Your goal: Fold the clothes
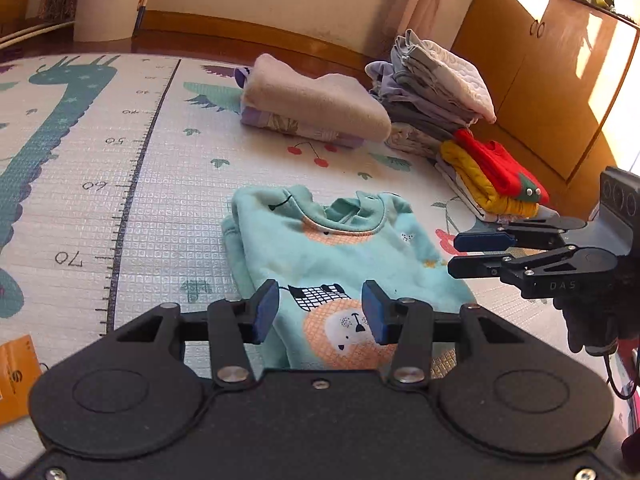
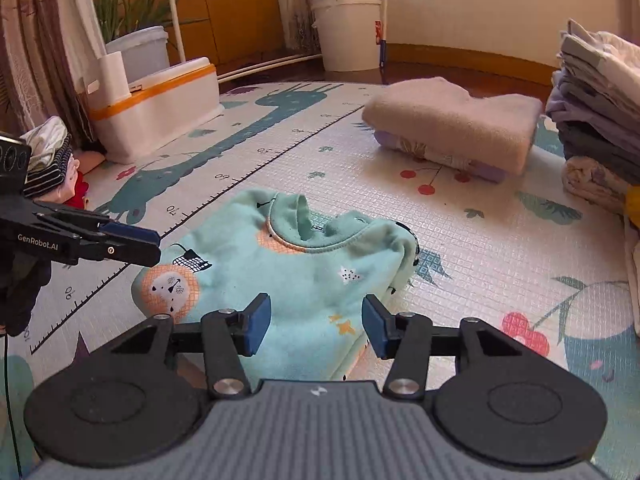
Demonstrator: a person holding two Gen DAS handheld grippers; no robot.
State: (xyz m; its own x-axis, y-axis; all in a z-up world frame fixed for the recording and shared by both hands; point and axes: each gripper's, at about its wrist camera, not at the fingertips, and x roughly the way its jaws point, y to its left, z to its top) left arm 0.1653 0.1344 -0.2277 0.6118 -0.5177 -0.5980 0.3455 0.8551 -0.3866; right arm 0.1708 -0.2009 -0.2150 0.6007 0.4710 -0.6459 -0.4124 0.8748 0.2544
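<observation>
Both tools — left, right — gaping, empty; mint lion-print sweatshirt folded, rumpled.

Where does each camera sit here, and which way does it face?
Left wrist: on the left gripper, open, looking over the folded mint-green lion-print sweatshirt toward folded stacks; the right gripper enters from the right.
Right wrist: on the right gripper, open, facing the same sweatshirt; the left gripper enters from the left.
Shared: sweatshirt, beige folded towel, patterned play mat.
</observation>
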